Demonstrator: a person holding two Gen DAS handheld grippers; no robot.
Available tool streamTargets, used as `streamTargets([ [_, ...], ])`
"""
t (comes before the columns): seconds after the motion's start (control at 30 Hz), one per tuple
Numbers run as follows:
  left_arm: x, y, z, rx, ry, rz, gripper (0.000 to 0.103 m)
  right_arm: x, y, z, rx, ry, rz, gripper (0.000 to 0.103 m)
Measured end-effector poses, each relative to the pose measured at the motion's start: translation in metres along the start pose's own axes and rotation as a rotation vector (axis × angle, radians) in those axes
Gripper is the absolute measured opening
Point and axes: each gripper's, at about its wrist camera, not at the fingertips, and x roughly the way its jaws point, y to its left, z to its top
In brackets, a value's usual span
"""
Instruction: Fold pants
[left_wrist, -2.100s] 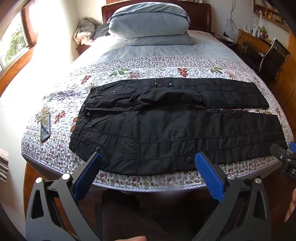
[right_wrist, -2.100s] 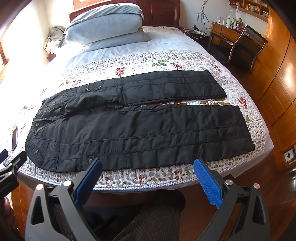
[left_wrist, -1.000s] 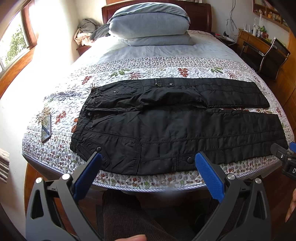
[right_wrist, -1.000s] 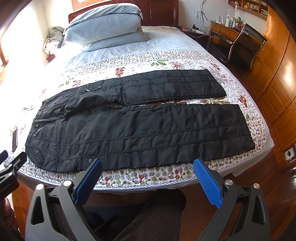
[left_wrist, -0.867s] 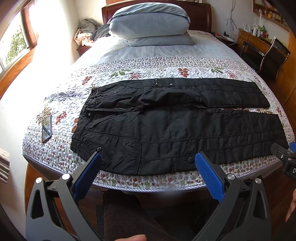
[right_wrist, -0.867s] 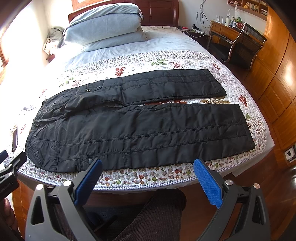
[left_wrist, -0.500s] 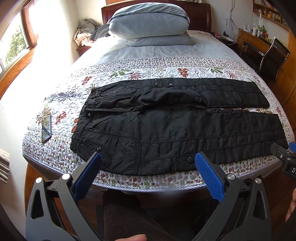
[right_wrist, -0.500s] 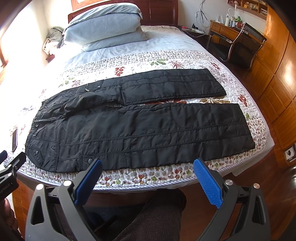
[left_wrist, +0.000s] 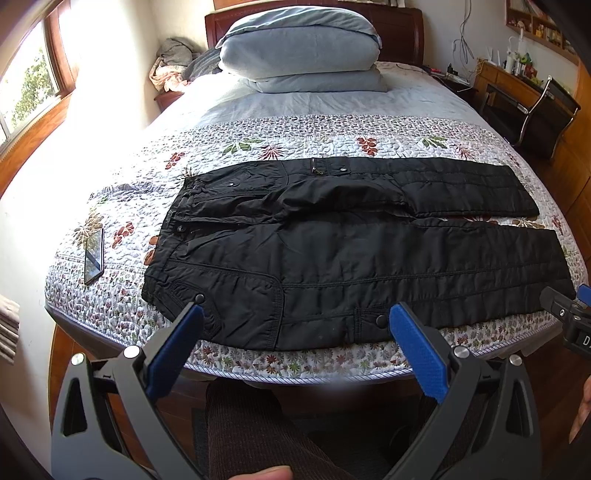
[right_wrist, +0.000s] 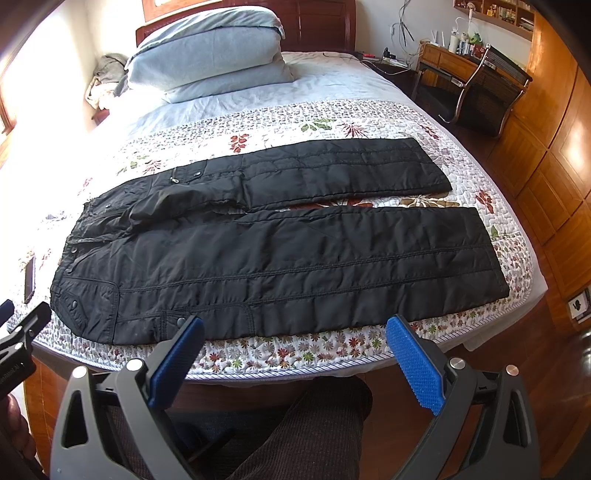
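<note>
Black padded pants (left_wrist: 351, 258) (right_wrist: 280, 251) lie flat across the foot of the bed, waist to the left and both legs stretched right with a narrow gap between them. My left gripper (left_wrist: 295, 317) hovers open just short of the near edge of the pants, by the waist end. My right gripper (right_wrist: 293, 328) hangs open too, in front of the near leg's middle, holding nothing. Each gripper's blue pads stand wide apart. The right gripper's tip (left_wrist: 565, 314) peeks in at the left wrist view's right edge.
The floral quilt (left_wrist: 332, 136) covers the bed, with stacked grey pillows (left_wrist: 299, 55) at the headboard. A phone (left_wrist: 93, 255) lies on the quilt left of the waist. A desk and chair (right_wrist: 487, 85) stand to the right. A person's knee (right_wrist: 314, 435) is below the grippers.
</note>
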Motion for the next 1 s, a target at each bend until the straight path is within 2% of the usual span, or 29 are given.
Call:
streamTargets([
  [1.0, -0.0056, 0.0041, 0.0012, 0.001, -0.010, 0.002, 0.101, -0.0007, 0.0016, 0.0004, 0.009, -0.007, 0.005, 0.100],
])
